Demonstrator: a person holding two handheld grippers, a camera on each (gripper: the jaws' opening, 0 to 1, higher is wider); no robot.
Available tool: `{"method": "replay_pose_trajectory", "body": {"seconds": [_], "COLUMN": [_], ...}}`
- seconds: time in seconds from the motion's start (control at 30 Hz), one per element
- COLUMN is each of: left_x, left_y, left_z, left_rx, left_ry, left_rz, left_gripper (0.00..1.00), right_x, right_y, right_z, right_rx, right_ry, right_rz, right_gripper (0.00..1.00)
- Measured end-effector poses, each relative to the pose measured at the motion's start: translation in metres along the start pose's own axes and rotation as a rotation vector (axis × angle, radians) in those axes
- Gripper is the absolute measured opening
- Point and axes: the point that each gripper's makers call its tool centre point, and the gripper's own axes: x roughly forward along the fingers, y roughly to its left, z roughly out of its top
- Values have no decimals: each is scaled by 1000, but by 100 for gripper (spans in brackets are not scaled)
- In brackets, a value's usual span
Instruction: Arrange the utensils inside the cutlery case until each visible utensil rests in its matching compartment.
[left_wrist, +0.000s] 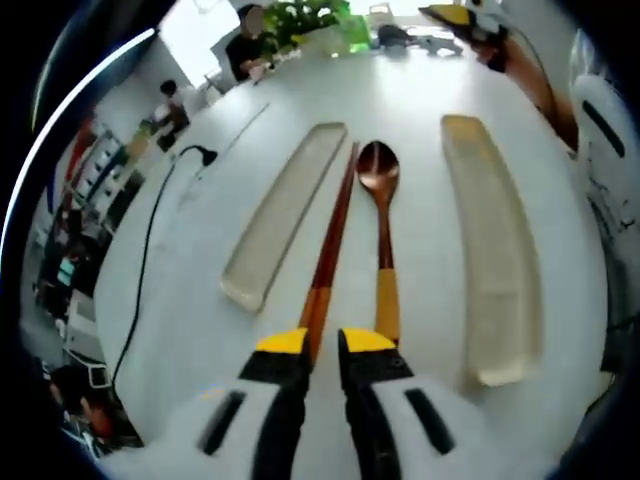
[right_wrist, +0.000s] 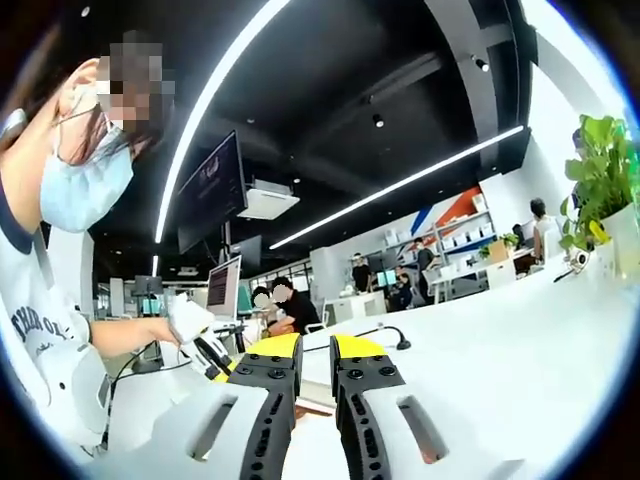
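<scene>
Spoon (left_wrist: 381, 225) lies on the bench (left_wrist: 200, 270) between two case trays (left_wrist: 285, 213), chopsticks (left_wrist: 332, 235) just beside it. Looks light, stiff, probably slick, so I'd grab mid-handle. Left gripper (left_wrist: 326, 342) jaws narrow, holding nothing; right gripper (right_wrist: 315, 347) the same.

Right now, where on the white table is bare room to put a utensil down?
Bare table lies between the black cable and the left tray, and beyond the spoon bowl. It is crowded between the two trays: chopsticks and spoon lie close together there, just ahead of the left tool. The strip between spoon and right tray is narrower.
</scene>
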Motion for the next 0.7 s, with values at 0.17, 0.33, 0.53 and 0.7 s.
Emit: {"method": "replay_pose_trajectory", "body": {"seconds": [0.17, 0.33, 0.53, 0.7], "left_x": [3, 8, 8, 9], "left_y": [-2, -4, -2, 0], "left_z": [1, -3, -3, -3], "left_rx": [-9, 4, 1, 14], "left_ry": [-2, 33, 42, 63], "left_rz": [-9, -34, -53, -89], "left_gripper": [12, 12, 11, 7], "right_x": [2, 0, -4, -5], "right_y": [1, -3, -8, -9], "right_z": [-3, -3, -5, -6], "right_rx": [-7, -1, 15, 33], "right_ry": [7, 9, 7, 4], "right_rz": [-1, -10, -26, -26], "right_gripper": [10, 10, 10, 10]}}
